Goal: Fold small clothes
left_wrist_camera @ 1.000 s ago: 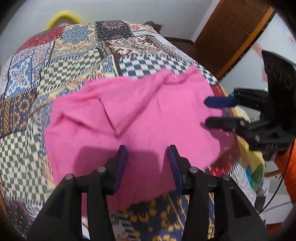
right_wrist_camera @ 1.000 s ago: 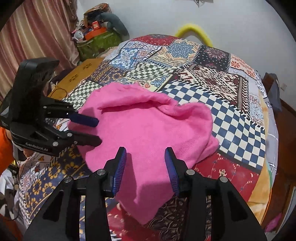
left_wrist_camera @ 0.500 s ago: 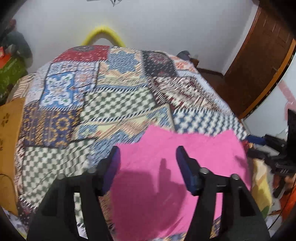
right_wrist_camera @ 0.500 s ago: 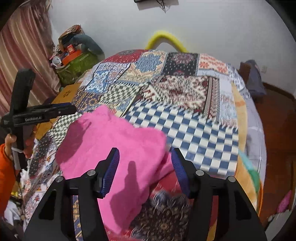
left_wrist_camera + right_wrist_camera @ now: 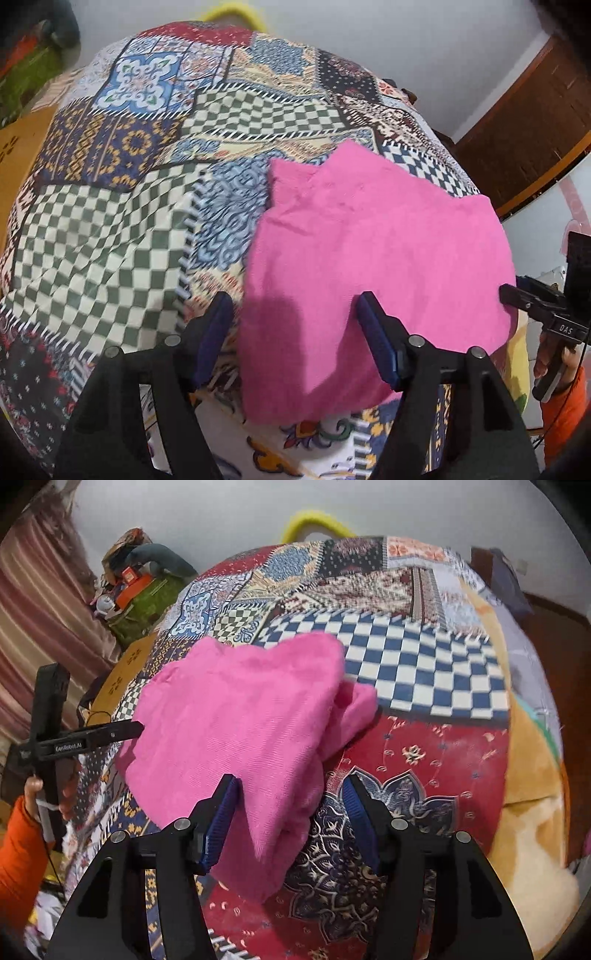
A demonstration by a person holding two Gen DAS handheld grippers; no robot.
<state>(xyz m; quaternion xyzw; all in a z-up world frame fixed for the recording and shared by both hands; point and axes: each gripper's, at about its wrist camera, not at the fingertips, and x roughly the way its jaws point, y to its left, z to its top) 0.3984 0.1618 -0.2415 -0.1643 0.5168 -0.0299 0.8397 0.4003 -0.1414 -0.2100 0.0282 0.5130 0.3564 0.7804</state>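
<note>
A pink garment [image 5: 373,266] lies loosely folded on the patchwork bedspread [image 5: 110,221], filling the 3 o'clock half of the left wrist view. At 6 o'clock there, the left tongs [image 5: 295,332] hang over its near-left edge, jaws opening, pads clear of the cloth and holding nothing. In the right wrist view the right tongs [image 5: 290,821] likewise stand apart and empty at 6 o'clock over the garment's near corner, so a fold seems just laid, and the next move likely calls for gripping an edge for another fold.
</note>
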